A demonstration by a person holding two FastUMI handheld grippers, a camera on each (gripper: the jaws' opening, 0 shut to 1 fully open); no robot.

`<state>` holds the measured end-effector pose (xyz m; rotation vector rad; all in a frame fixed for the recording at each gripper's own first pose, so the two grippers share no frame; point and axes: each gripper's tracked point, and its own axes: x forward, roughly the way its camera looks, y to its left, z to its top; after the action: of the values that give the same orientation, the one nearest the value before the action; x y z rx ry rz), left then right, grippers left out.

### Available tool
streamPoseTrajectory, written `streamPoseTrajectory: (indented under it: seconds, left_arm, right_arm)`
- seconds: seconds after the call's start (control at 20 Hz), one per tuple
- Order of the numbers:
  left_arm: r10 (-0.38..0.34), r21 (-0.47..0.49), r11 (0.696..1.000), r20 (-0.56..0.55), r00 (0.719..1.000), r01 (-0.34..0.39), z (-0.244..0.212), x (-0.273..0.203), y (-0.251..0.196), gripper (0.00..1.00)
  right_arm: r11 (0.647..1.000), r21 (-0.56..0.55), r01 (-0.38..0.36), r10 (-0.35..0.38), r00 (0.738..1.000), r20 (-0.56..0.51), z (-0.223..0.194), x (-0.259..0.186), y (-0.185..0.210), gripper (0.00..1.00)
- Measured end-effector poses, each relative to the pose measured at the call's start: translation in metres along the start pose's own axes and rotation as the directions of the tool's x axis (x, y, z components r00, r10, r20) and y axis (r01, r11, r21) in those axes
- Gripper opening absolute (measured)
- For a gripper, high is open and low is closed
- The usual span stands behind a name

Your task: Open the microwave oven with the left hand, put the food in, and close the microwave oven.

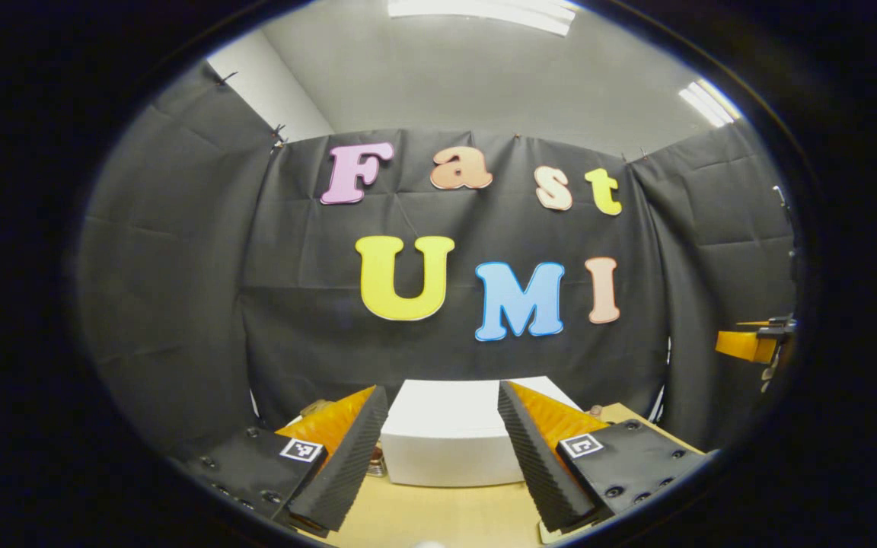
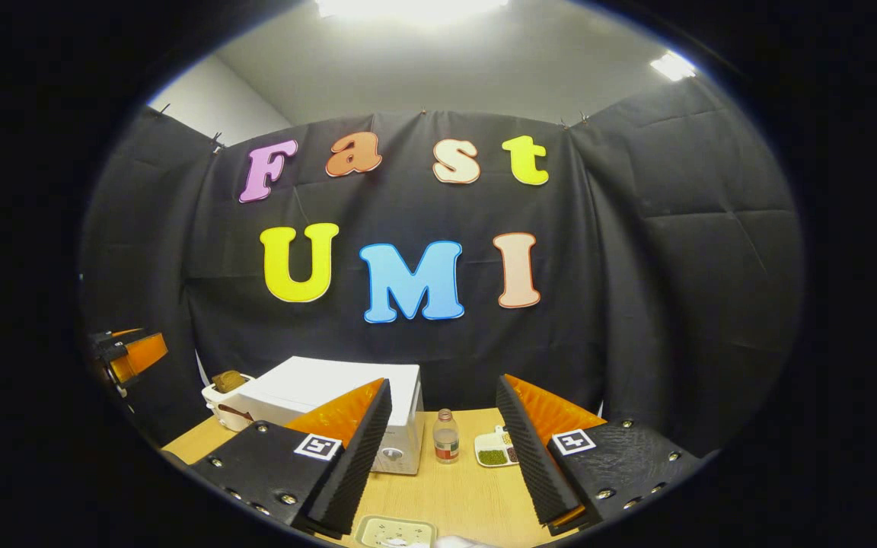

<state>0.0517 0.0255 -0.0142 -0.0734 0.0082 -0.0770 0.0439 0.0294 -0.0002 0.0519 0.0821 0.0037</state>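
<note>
— While both tools hang up in the air, where's the oven?

— That white boxy microwave oven (image 2: 332, 403) sits at the back of the pale wooden table (image 2: 454, 495), close against the black cloth wall. From the right gripper view its door looks shut, with a round knob low on the front corner. In the left gripper view the same white box (image 1: 450, 441) lies straight ahead, framed between that tool's fingers.

— And the jaws?

— The left gripper (image 1: 446, 464) has its two fingers spread wide, nothing between them. The right gripper (image 2: 442, 457) is the same: fingers well apart, holding nothing, above the table.

— Where's the food?

— A small white sectioned dish with green and dark bits (image 2: 495, 450) rests on the table right of the oven. Just beside it, between dish and oven, stands a small clear bottle with a red label (image 2: 446, 438), upright. A white tub holding something brown and rounded (image 2: 225, 396) sits at the oven's far left side. A pale green tray (image 2: 397, 530) lies at the near table edge; I cannot tell what is on it.

— Can either tool see the other?

— Yes, each catches the other off at its edge.
</note>
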Motion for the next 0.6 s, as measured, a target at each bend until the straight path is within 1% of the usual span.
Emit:
streamPoseTrajectory:
  seconds: [0.1,0.2,0.45,0.6]
  left_arm:
    - [0.0,0.014,1.0,0.01,1.0,-0.001,0.003,-0.001,-0.001,0.97]
    - [0.003,0.022,1.0,0.011,1.0,-0.003,0.004,-0.002,0.001,0.99]
    - [0.001,0.019,1.0,0.02,1.0,-0.001,0.01,-0.009,-0.005,0.99]
    - [0.007,0.023,1.0,0.022,1.0,-0.007,0.012,-0.013,-0.009,0.99]
  right_arm:
    - [1.0,-0.012,0.016,-0.015,1.0,0.015,0.005,-0.001,-0.004,0.85]
    - [1.0,-0.015,0.016,-0.015,0.999,0.033,0.011,-0.004,-0.003,0.85]
    - [1.0,0.011,0.0,0.0,0.999,0.038,0.016,-0.008,-0.002,0.85]
    - [1.0,0.01,0.01,-0.01,0.999,0.045,0.018,-0.008,-0.009,0.85]
